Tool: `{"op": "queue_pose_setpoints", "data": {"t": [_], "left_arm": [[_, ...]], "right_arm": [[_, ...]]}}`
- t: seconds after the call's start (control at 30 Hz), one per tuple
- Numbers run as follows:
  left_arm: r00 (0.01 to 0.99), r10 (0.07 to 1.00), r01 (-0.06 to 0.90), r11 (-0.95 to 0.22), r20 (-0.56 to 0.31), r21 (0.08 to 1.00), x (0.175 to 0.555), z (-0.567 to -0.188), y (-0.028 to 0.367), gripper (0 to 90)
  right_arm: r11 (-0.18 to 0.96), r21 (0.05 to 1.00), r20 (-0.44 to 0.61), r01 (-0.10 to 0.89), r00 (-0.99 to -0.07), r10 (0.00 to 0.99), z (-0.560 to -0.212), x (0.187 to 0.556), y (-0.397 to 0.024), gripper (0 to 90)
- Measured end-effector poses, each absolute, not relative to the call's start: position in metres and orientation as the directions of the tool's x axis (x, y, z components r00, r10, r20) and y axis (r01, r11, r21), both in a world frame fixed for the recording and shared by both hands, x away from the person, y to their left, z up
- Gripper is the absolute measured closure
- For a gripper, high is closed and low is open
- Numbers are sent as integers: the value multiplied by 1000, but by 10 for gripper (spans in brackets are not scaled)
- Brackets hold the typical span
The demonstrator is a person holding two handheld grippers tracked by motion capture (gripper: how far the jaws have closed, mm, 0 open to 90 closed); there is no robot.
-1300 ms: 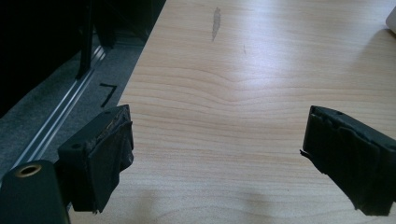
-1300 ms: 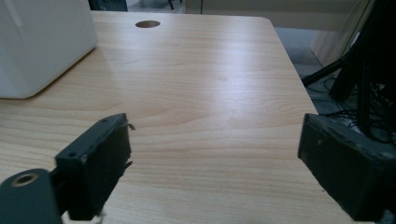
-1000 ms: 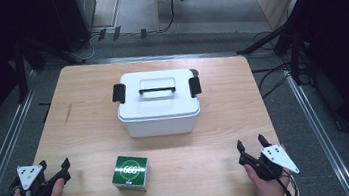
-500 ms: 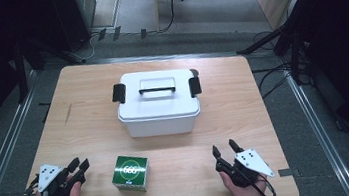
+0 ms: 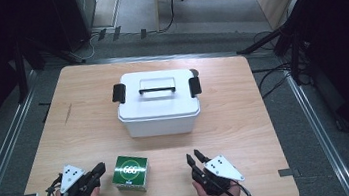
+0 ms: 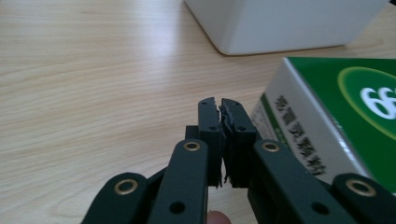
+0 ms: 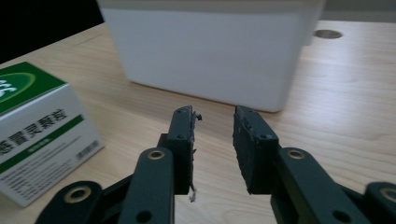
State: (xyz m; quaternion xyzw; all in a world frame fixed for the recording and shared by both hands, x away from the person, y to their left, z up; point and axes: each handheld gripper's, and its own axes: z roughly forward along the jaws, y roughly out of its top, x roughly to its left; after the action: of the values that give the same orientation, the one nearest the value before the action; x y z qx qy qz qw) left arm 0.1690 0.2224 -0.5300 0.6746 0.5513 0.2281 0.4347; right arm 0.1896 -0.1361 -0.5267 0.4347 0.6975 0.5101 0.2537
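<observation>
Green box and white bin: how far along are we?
Done: nothing visible yet. The green box sits on the table, apart from the white bin, whose lid is on with both black latches down.

In hand: nothing. The left claw is shut empty beside the box; the right claw has been closing, nothing between its jaws.

Left: probably unlatching, opening and packing the box.

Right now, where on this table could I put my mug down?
Bare wood lies left and right of the white lidded box, out to the table edges, and behind it. The front is crowded: the green carton sits between the left gripper and right gripper.
</observation>
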Motion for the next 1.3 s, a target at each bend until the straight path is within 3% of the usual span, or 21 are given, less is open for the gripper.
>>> {"op": "queue_pose_setpoints", "data": {"t": [0.37, 0.7, 1.3], "left_arm": [[344, 925, 552, -63, -159, 831, 164, -532, 196, 900], [406, 902, 549, -112, -147, 829, 157, -536, 156, 900], [489, 849, 553, -126, -199, 824, 172, -537, 115, 900]], "right_arm": [[138, 911, 139, 388, -606, 783, -537, 182, -102, 880], [203, 881, 148, 426, -657, 739, -546, 176, -83, 900], [129, 861, 184, 492, -538, 822, -543, 177, -127, 900]]}}
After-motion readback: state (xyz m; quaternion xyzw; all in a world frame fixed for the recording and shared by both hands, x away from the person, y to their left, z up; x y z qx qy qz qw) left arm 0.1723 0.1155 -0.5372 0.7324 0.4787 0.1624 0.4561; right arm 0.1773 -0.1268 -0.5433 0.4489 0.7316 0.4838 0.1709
